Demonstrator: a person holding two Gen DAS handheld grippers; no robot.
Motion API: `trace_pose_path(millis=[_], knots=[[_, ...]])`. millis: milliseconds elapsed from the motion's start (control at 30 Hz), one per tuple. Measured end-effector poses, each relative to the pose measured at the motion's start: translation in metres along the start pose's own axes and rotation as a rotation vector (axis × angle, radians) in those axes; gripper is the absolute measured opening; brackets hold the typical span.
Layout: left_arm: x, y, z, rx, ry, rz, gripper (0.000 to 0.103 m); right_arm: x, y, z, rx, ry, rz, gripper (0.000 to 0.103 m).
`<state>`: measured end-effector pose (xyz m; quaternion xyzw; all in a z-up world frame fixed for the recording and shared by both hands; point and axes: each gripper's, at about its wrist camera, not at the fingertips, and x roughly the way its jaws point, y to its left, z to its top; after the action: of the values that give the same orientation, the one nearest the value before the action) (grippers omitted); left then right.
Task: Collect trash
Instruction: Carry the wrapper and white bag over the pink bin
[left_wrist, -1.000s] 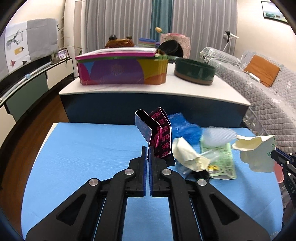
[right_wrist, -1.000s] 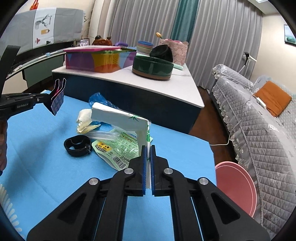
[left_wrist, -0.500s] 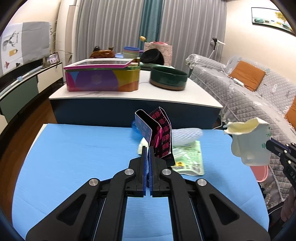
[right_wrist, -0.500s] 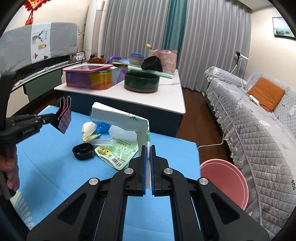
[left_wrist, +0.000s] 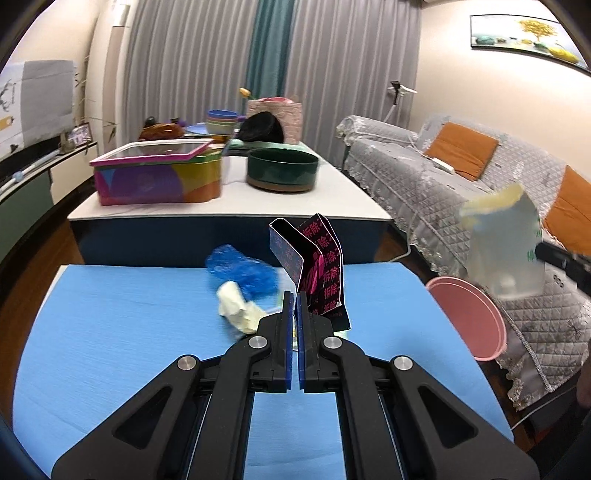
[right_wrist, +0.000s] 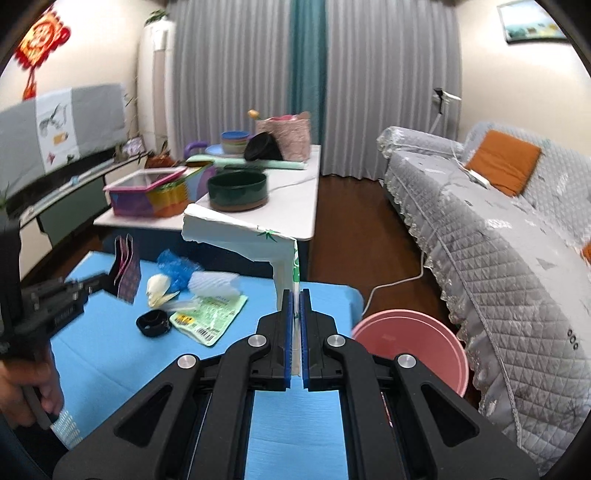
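Note:
My left gripper (left_wrist: 295, 295) is shut on a torn blue, black and pink carton (left_wrist: 314, 266), held up above the blue table mat (left_wrist: 118, 332). My right gripper (right_wrist: 295, 293) is shut on a white paper carton (right_wrist: 251, 240) with green print, raised near the mat's right edge. From the left wrist that white carton (left_wrist: 502, 243) shows blurred at the right, above a pink bin (left_wrist: 469, 317) on the floor. The bin (right_wrist: 410, 339) sits just right of the mat. Left on the mat: a blue plastic bag (left_wrist: 243, 271), a crumpled cream wrapper (left_wrist: 236, 308), a green pouch (right_wrist: 208, 319), a black lid (right_wrist: 153, 323), white foam netting (right_wrist: 214, 284).
Behind the mat stands a white-topped table (left_wrist: 229, 203) with a colourful tin (left_wrist: 159, 177), a dark green bowl (left_wrist: 282, 173) and other dishes. A grey quilted sofa (right_wrist: 498, 236) with orange cushions runs along the right. A hand (right_wrist: 29, 387) holds the left tool.
Both grippers rose and swung to the right with their cartons. The white carton now hangs over the pink bin's side, and the trash pile has slid left in both views.

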<state>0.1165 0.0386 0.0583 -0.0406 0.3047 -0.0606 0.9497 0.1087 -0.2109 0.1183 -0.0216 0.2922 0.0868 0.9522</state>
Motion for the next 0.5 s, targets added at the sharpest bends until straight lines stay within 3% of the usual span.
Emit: trace_pose_path(millis=[500], knots=[[-0.003,-0.064,0.008,0.021,0.017,-0.067,0.002,-0.015,-0.106,0.045,0.034,-0.061,-0.079,0.004]])
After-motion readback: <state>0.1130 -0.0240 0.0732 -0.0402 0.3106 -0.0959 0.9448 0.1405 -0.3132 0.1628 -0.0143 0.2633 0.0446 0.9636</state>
